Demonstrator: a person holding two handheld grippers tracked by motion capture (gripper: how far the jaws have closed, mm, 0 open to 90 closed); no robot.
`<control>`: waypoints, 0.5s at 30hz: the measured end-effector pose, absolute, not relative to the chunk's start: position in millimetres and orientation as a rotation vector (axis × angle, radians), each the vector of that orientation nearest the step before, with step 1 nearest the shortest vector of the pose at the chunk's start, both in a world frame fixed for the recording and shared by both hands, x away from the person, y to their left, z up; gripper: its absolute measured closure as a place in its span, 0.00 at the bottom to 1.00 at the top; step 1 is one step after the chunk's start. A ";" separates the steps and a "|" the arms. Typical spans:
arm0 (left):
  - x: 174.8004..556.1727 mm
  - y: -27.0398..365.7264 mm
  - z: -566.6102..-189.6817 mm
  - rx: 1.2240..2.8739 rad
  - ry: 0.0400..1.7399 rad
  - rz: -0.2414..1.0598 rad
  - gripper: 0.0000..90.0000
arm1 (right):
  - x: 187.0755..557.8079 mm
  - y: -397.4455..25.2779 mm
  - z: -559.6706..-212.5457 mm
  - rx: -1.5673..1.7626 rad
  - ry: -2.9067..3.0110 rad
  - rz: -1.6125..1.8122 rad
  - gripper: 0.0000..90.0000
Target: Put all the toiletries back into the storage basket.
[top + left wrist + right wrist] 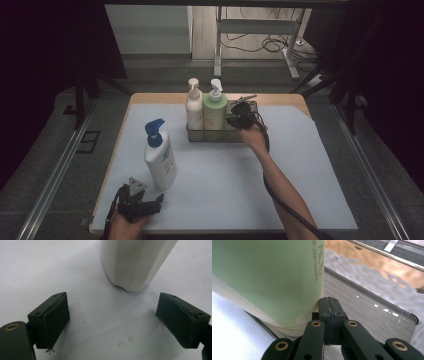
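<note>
1. Two sets of jaws stand differently. Those of the right gripper (329, 315) are pressed together, seemingly on nothing, though I cannot rule out that they pinch the tray's near rim; they sit just beside the base of the green pump bottle (269, 280).
2. Spread wide and empty, the left gripper (112, 322) has its jaws low over the white mat (30, 270), and the base of the white lotion bottle with the blue pump (135, 262) stands just ahead of the gap, apart from both pads.
3. From above, that bottle (160, 159) stands upright at the mat's near-left, well apart from the metal tray (250, 136), where a cream pump bottle (194, 109) and the green one stand side by side, leaving the right end bare.
4. My reading: the step in hand is the approach to grasp the blue-pump bottle while the right gripper rests at the tray.
5. Next, the left jaws need to advance around the bottle's body, close squarely, then carry it upright to the tray's free end.
</note>
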State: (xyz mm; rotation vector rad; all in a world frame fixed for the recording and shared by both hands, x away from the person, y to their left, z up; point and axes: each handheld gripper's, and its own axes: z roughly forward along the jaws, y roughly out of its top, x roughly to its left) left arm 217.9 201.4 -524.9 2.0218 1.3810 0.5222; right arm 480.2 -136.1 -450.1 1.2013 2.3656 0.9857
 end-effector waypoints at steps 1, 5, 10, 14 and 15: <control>217.9 201.4 -524.9 2.021 1.381 0.522 0.12 | 479.6 -136.3 -450.1 1.199 2.364 0.985 1.00; 218.1 201.3 -524.9 2.022 1.382 0.522 0.12 | 478.2 -135.8 -449.9 1.209 2.359 0.987 1.00; 218.1 201.2 -524.9 2.022 1.382 0.523 0.12 | 477.1 -136.4 -450.3 1.206 2.358 0.993 0.99; 218.0 201.2 -525.0 2.022 1.381 0.525 0.12 | 474.6 -137.1 -451.8 1.196 2.341 1.007 0.99; 218.0 201.2 -525.0 2.022 1.381 0.525 0.12 | 474.6 -137.1 -451.8 1.196 2.341 1.007 0.99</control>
